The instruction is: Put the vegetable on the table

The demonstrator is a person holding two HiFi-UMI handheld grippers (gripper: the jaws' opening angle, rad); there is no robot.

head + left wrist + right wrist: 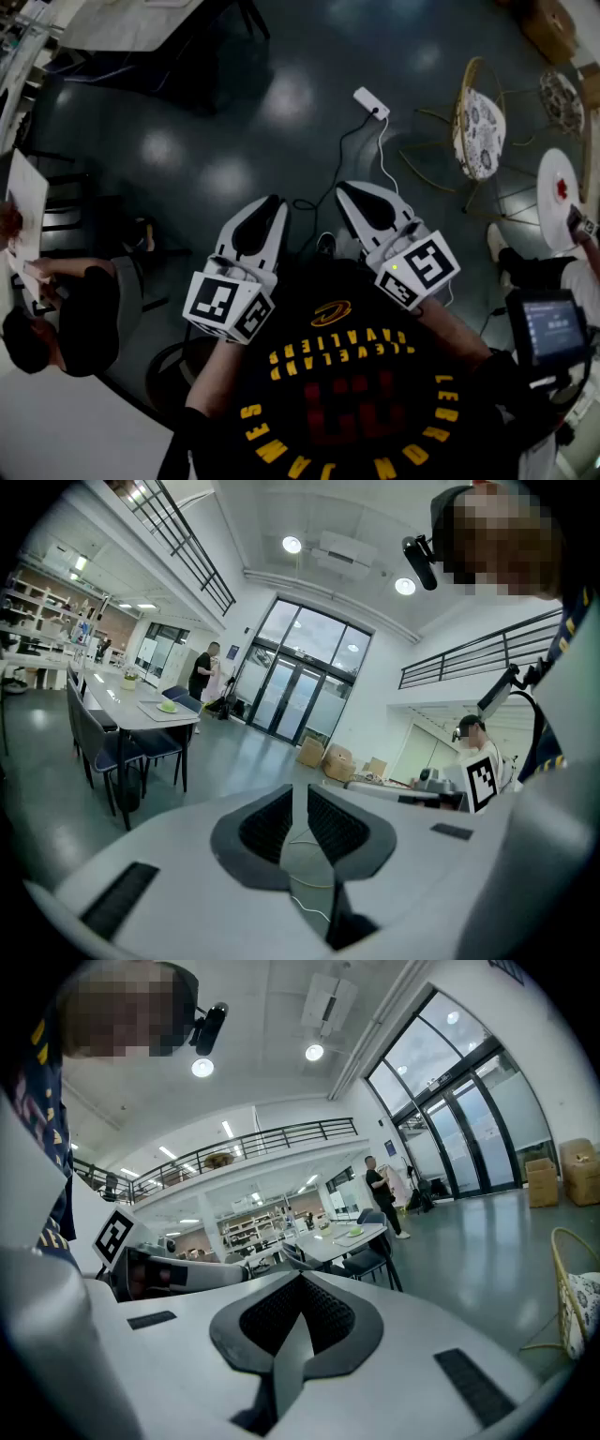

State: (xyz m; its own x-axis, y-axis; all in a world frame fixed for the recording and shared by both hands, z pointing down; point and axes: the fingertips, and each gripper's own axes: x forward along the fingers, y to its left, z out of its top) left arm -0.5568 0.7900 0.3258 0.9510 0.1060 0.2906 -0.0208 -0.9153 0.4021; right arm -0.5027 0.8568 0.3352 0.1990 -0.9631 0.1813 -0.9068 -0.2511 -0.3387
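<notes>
**Both grippers carried at chest height, well apart from the long white table (117, 694).**

I am holding the left white gripper with grey ribbed fingers (300, 797) so that its fingers are standing a narrow slit apart. Nothing is lying between them, and only the dark glossy floor (216, 141) is showing through the gap. I am holding the right white gripper of the same make (302, 1283) with its fingers pressed together at the tips, gripping nothing.

A small pale-green thing (169, 706) is resting on a flat grey tray (150, 712) on that table, towards the end where a person in dark clothes (201, 672) is standing. I am taking it for the vegetable, though it is too small to be sure.

No grasp is under way, in my judgement. To do the step well, I am planning to:
- walk up to the table first;
- spread one pair of fingers well wider than the vegetable before reaching;
- come in level with the table top;
- close gently across the broadest part, so that nothing is getting crushed or rolling off the tray.

Dark chairs are standing along the table's sides. Tall glass doors (291, 700) are rising beyond its far end, and brown cardboard boxes (323, 757) are sitting on the floor beside those doors. The hall is bright, with white walls and a railed gallery running above the table.
</notes>
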